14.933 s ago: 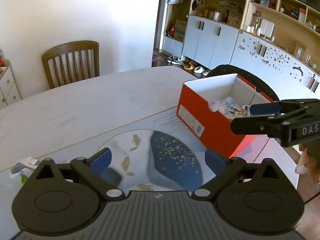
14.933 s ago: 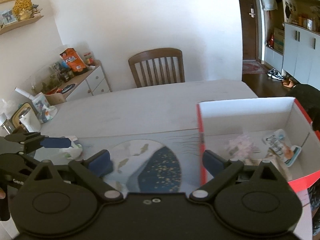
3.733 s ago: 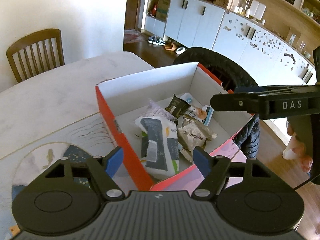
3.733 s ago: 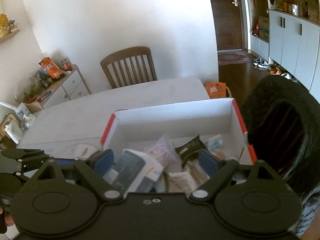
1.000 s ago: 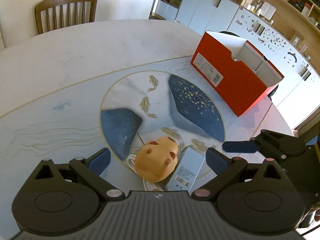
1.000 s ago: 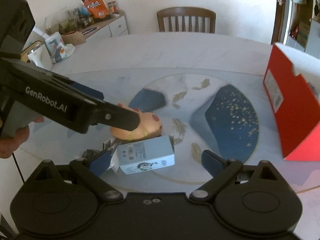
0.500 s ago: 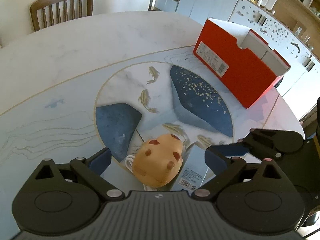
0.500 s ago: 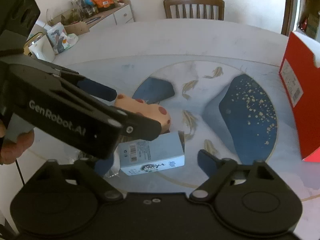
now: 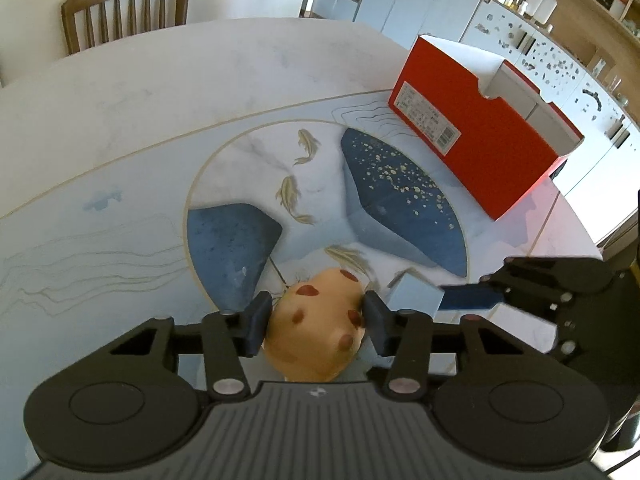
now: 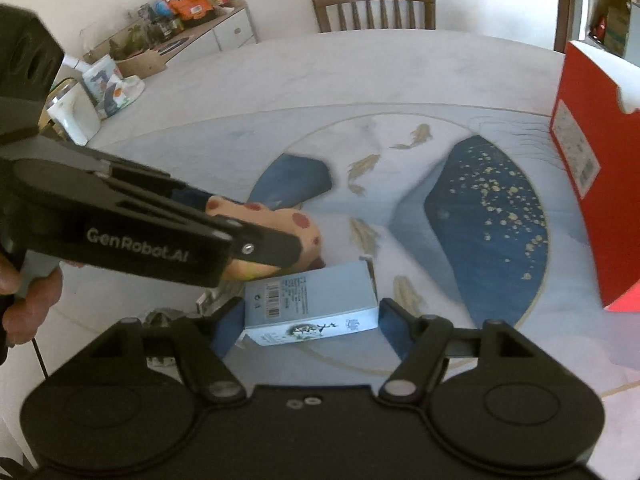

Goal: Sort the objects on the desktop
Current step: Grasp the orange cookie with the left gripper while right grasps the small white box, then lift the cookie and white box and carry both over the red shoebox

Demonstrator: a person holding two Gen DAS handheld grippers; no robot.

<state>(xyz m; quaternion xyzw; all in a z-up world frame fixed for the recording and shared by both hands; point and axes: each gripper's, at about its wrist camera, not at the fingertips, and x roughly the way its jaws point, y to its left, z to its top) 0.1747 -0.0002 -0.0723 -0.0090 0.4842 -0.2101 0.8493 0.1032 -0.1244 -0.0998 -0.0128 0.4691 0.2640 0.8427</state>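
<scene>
A large round pale marble-look table printed with a blue-and-white fish design is seen in both wrist views. At its far right edge a red rectangular cardboard box, open at the top with a white interior and a barcode label on its end, is stood well apart from the other objects. A brown wooden slat-back chair is placed at the far side of the table.

The left gripper, black with dark blue pads, is positioned over a soft tan rounded toy with dark red spots. The toy is bracketed by both pads, which are seen touching its sides; the jaws are closing on it. In the right wrist view a hand is seen at the left gripper's handle.

The right gripper is lowered around a pale blue rectangular carton with a barcode, which is laid flat on the table just beside the toy. The carton is held between the two pads, which appear to be in contact with its short ends; these jaws are also closing.
</scene>
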